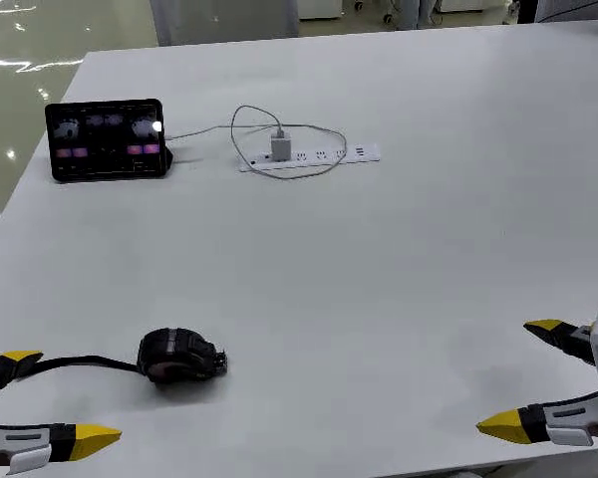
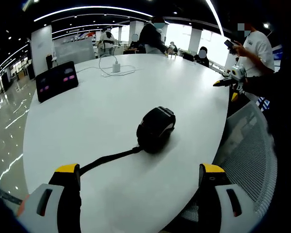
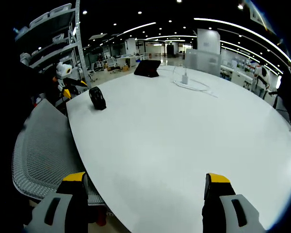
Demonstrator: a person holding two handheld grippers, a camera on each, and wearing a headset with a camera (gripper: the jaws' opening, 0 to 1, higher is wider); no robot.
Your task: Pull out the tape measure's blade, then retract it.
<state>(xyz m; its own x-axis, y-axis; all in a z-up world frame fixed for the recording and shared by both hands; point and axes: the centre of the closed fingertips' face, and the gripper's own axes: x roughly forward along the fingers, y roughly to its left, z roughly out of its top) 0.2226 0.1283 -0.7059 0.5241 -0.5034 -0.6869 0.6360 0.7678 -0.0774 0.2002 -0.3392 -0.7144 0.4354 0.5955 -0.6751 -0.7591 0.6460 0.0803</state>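
A black tape measure lies on the white table near its front left, with a black strap trailing left from it. My left gripper is open at the bottom left, and the strap's end runs toward its upper jaw. In the left gripper view the tape measure sits ahead between the open jaws of the left gripper, a short way off. My right gripper stands open at the bottom right, far from the tape measure; nothing lies between its yellow tips.
A black tablet with a lit screen stands at the back left. A white power strip with a charger and looped cable lies beside it. A mesh chair is by the table edge. People stand beyond the table.
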